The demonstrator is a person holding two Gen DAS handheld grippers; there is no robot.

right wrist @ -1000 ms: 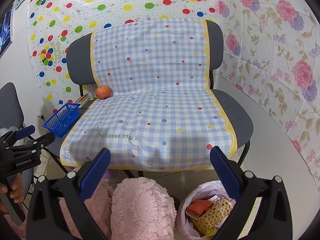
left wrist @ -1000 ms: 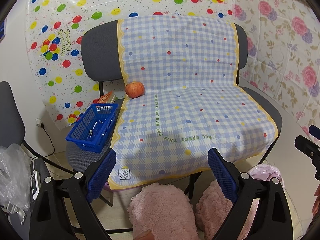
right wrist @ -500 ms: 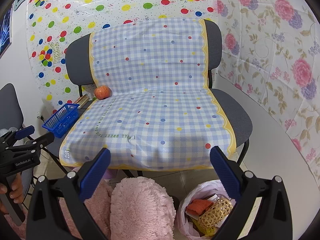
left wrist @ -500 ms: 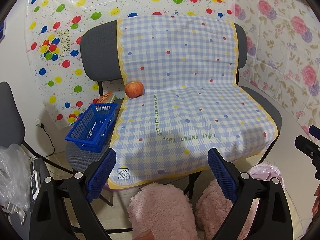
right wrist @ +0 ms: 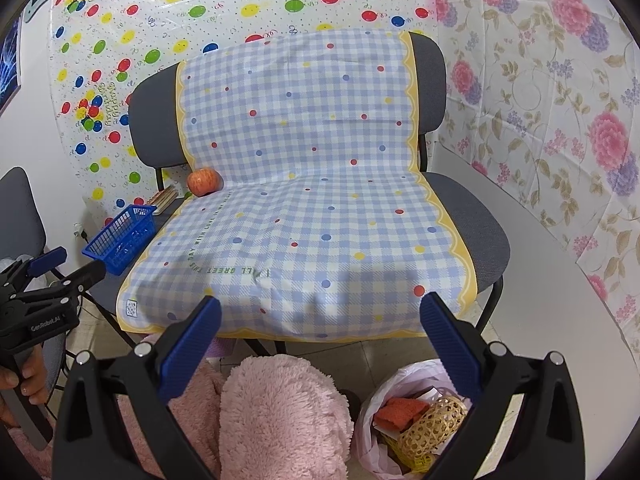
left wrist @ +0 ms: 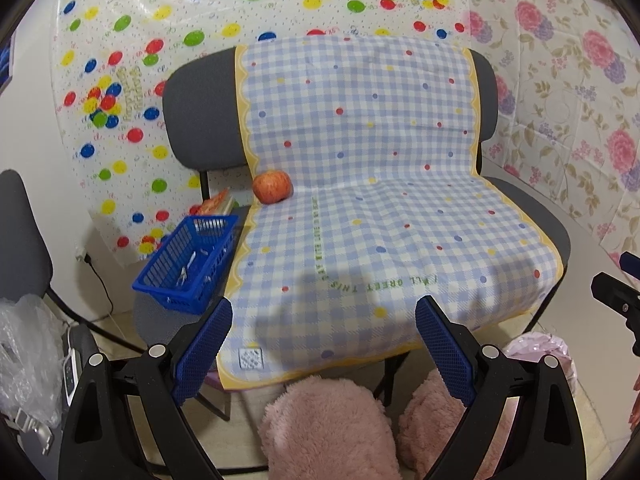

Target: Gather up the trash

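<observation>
A pink trash bag (right wrist: 408,424) stands on the floor below the chair's front right, holding an orange scrap and a small woven basket; its top also shows in the left wrist view (left wrist: 540,350). A red apple (left wrist: 272,186) lies at the back left of the checked cloth (left wrist: 380,220) on the chair seat; it also shows in the right wrist view (right wrist: 204,182). My left gripper (left wrist: 324,348) is open and empty before the seat's front edge. My right gripper (right wrist: 320,340) is open and empty, above the bag's left side.
A blue plastic basket (left wrist: 188,262) sits on a neighbouring seat left of the cloth, with sticks or books (right wrist: 162,200) behind it. Pink fluffy slippers (right wrist: 280,416) are on the floor below. A clear plastic bag (left wrist: 24,352) lies at far left. Walls close in behind and right.
Both grippers have crept very slightly towards the chair. Nothing was taken hold of or let go.
</observation>
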